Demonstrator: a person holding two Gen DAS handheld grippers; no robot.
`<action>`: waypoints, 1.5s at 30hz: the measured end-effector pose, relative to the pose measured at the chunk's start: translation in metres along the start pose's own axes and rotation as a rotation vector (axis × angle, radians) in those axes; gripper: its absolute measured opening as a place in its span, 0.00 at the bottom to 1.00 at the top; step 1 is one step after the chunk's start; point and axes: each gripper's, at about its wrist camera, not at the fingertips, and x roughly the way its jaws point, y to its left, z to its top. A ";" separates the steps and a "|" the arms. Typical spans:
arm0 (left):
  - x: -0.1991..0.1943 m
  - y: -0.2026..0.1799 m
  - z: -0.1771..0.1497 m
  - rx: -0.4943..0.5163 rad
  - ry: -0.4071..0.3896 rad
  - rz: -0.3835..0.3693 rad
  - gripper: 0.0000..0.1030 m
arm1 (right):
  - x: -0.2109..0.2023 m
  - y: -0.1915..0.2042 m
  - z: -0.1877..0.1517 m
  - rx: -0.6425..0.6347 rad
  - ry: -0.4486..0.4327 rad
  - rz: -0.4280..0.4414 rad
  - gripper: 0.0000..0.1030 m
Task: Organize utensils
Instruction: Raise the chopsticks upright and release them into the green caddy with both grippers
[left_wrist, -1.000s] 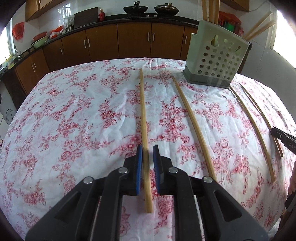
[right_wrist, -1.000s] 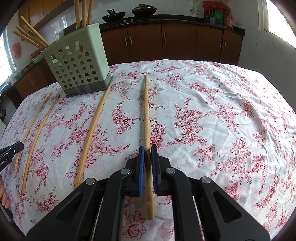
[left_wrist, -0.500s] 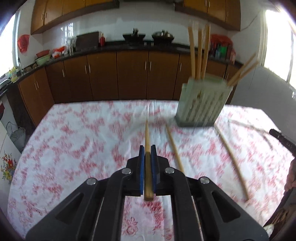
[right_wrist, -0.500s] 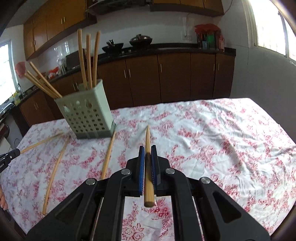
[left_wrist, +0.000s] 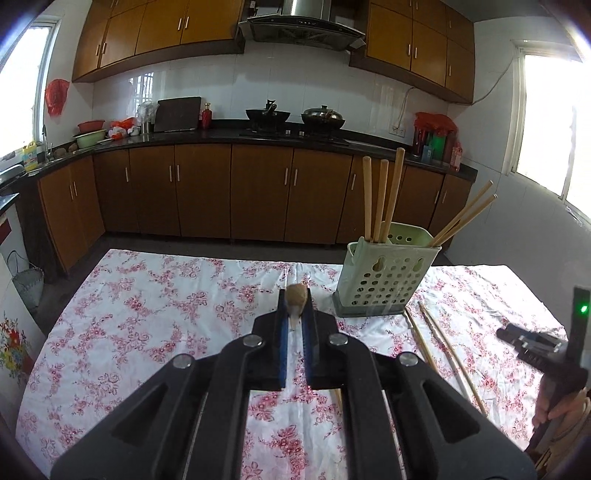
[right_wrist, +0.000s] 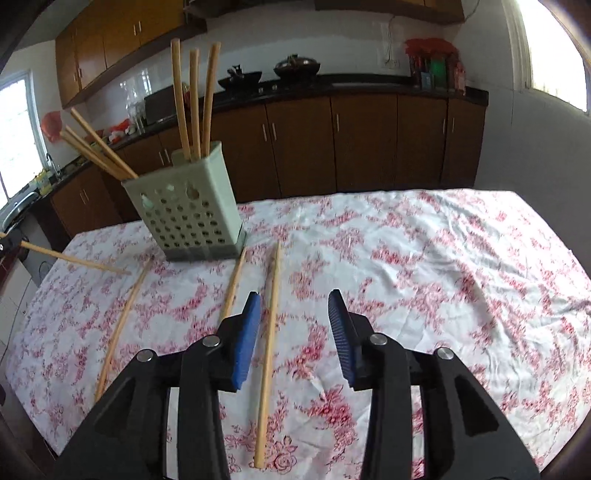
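Your left gripper (left_wrist: 296, 308) is pinching a chopstick (left_wrist: 296, 295) between its blue pads, lifted above the flowered tablecloth (left_wrist: 147, 317). From the left wrist you see that stick end-on, only its round butt showing; in the right wrist view it (right_wrist: 74, 259) slants down toward the cloth with its thin tip just left of the holder's foot.

Your right gripper (right_wrist: 293, 306) has its jaws spread wide with nothing between the pads. A loose chopstick (right_wrist: 269, 339) lies flat on the cloth below, close to the left pad, its long axis running away from you toward the perforated green holder (right_wrist: 188, 218).

Left of it, a second stick (right_wrist: 233, 284) lies nearly parallel, its far end at the holder's base. A third (right_wrist: 122, 325) lies further left, angled toward the holder too.

The holder stands upright at the far side of the cloth, with three sticks (right_wrist: 192, 99) near vertical in it and more (right_wrist: 96, 147) leaning out to its left.
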 end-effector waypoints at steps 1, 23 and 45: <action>0.000 0.001 -0.001 -0.003 0.001 -0.001 0.08 | 0.006 0.002 -0.005 -0.008 0.024 0.003 0.38; -0.005 0.004 0.001 -0.019 -0.014 0.005 0.08 | -0.019 0.001 -0.012 -0.035 -0.034 -0.009 0.08; -0.049 -0.041 0.074 0.053 -0.185 -0.151 0.08 | -0.142 0.035 0.103 -0.020 -0.531 0.204 0.08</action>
